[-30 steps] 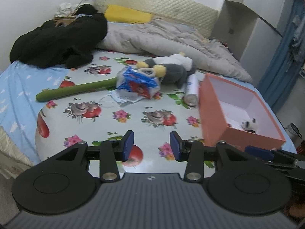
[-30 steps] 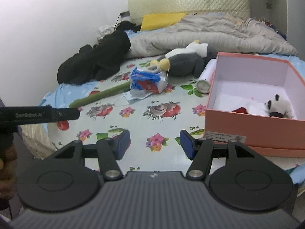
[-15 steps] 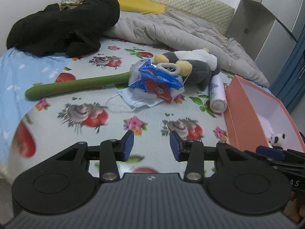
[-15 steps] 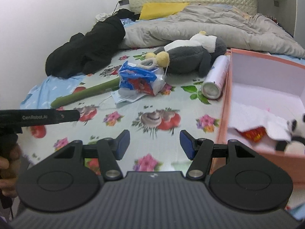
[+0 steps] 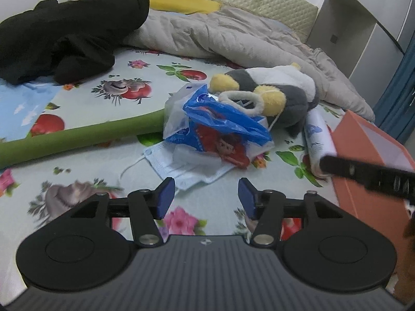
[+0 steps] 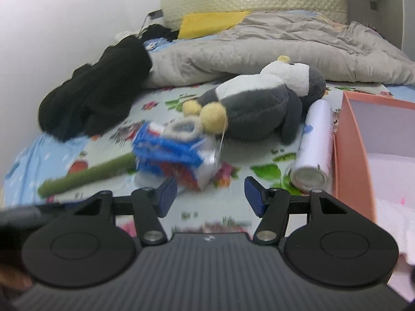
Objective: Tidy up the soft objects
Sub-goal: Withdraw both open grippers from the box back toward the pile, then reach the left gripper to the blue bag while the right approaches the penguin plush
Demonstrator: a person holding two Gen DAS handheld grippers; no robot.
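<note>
A grey and white plush toy [image 5: 280,88] [image 6: 256,108] with yellow feet lies on the flowered bedsheet. In front of it sit a blue and red plastic bag [image 5: 220,129] [image 6: 176,158], a face mask [image 5: 186,168] and a long green foam tube [image 5: 77,134] [image 6: 85,176]. A white spray can [image 5: 317,140] [image 6: 315,145] lies beside the orange box [image 5: 363,150] [image 6: 352,140]. My left gripper [image 5: 206,198] hovers just short of the mask, its jaws opening with nothing between them. Near the bag and the can, my right gripper [image 6: 210,194] stands open and empty.
A black garment [image 5: 67,28] [image 6: 98,96] is heaped at the back left, a grey quilt [image 5: 220,39] [image 6: 272,49] and yellow pillow [image 5: 181,2] lie by the headboard. The other gripper's black bar [image 5: 368,176] crosses the right of the left wrist view.
Both grippers have moved forward over the bed toward the bag and plush, which now loom larger. The left gripper's jaws stand wider apart than before.
</note>
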